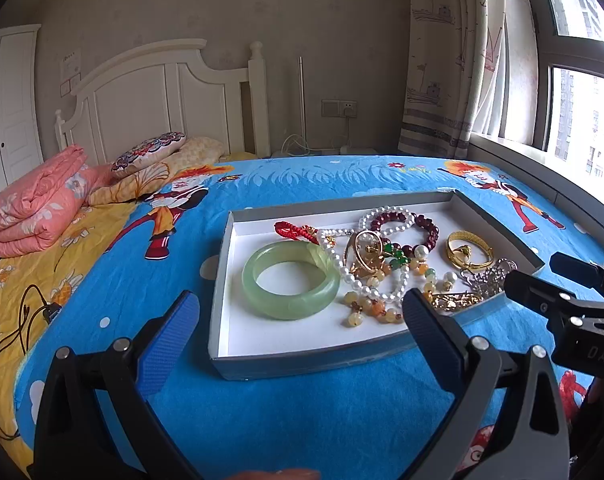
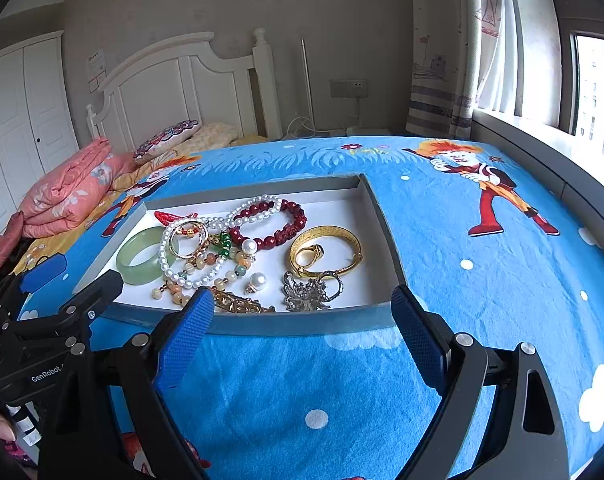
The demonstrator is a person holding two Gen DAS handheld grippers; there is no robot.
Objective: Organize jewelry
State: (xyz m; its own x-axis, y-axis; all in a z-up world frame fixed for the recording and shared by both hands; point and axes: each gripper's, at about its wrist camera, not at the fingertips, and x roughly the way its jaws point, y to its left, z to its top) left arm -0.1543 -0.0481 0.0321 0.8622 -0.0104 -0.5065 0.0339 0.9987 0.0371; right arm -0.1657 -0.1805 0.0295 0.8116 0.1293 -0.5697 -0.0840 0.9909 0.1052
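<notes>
- Left wrist view: left gripper (image 1: 302, 320) spread wide, empty, over a blue cartoon bedsheet (image 1: 302, 420).
- Jewelry (image 1: 382, 264) lies in the shallow tray (image 1: 302, 354).
- Right gripper (image 2: 302, 320) wide, empty, near the tray.
- White headboard (image 1: 153, 92) and window (image 1: 582, 80) behind.

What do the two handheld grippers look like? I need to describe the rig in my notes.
Both match: the left gripper and the right gripper each have two black plastic arms with silver round pivot bolts, ending in blue textured fingers. White lettering marks the bodies: "GenRobot" on the left one, seen from the right wrist; partial letters "DAS" on the right one. No cables or sleeves show.
</notes>
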